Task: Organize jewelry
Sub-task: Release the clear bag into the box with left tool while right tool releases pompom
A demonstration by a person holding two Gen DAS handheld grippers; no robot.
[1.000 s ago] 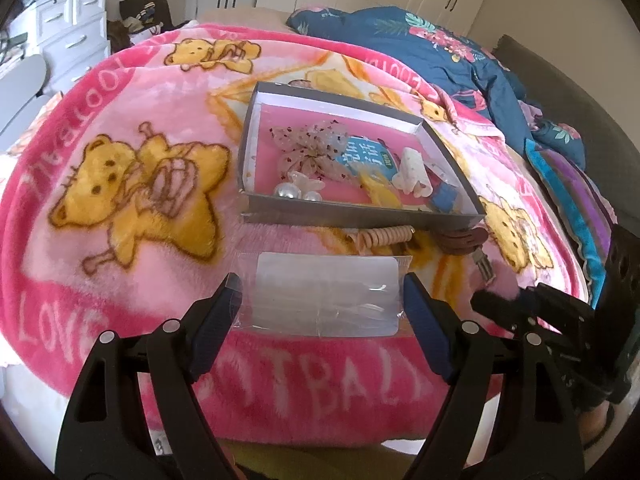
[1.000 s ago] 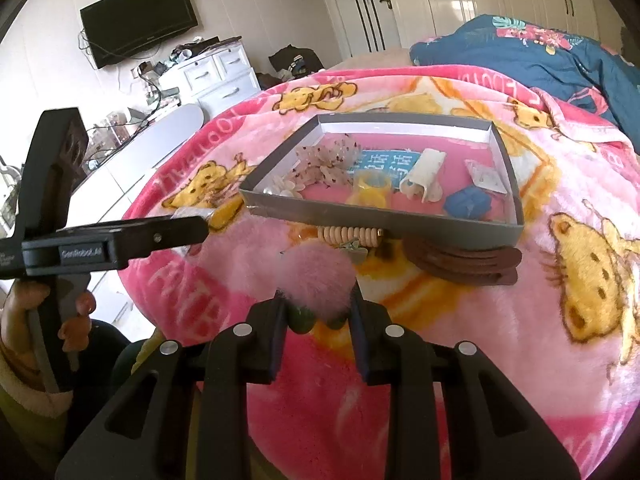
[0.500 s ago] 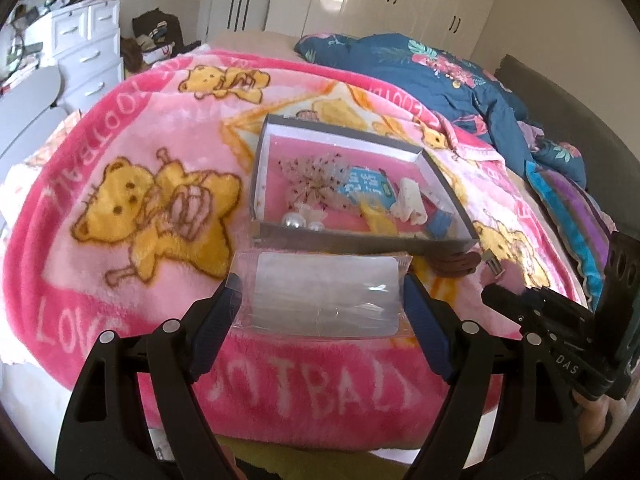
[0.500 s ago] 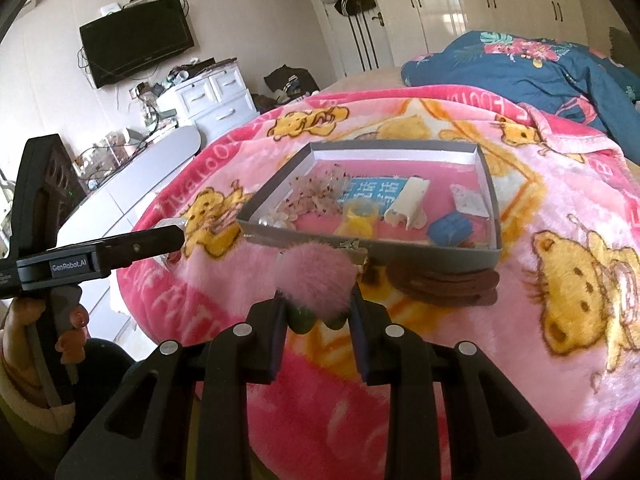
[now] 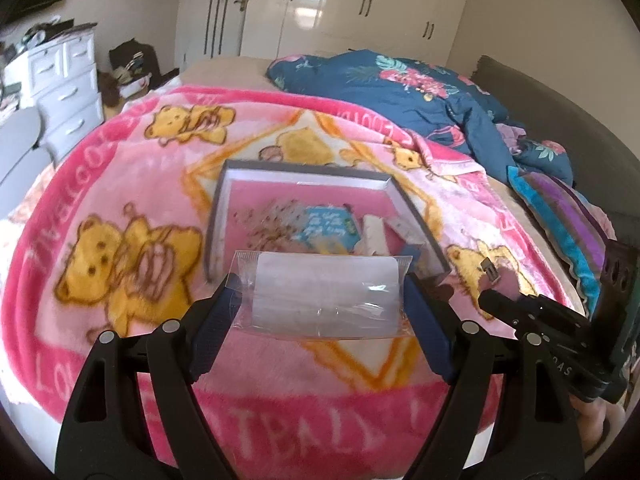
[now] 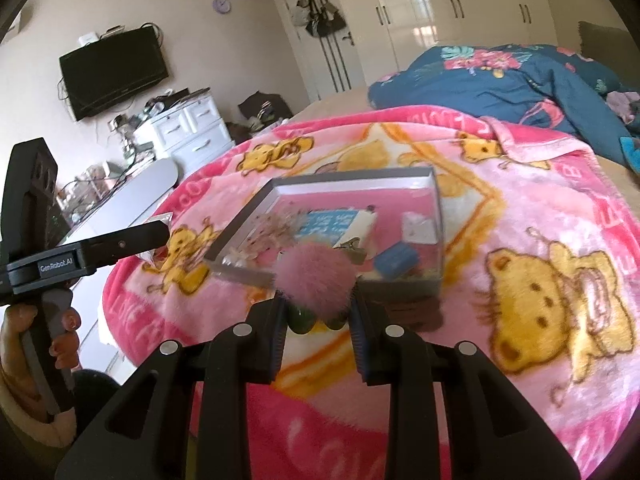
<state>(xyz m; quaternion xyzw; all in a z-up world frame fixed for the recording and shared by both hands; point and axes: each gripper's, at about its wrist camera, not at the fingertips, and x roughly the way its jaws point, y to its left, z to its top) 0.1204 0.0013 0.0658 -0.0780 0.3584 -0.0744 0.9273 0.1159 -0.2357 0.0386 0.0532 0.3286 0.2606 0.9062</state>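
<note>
A big pink blanket [image 5: 120, 208] with yellow bears is spread over the bed. A dark blue flowered quilt [image 5: 400, 92] is bunched up behind the grey tray [image 5: 304, 169], and white drawers [image 6: 192, 128] are seen far off to its left. The tray is laid on the blanket, with a blue card [image 5: 328, 226], a white clip [image 5: 374, 236] and a small blue thing [image 6: 396, 260] inside it.

A clear plastic bag [image 5: 324, 296] is held across the wide-spread left gripper [image 5: 320, 300], in front of the tray, so the tray's near edge is hidden. A fluffy pink pom-pom [image 6: 314, 276] is pinched tight in the right gripper [image 6: 316, 320], just before the tray's near wall.

Compared with a second ago, both grippers are seen higher, and the bag now covers the tray's front.
</note>
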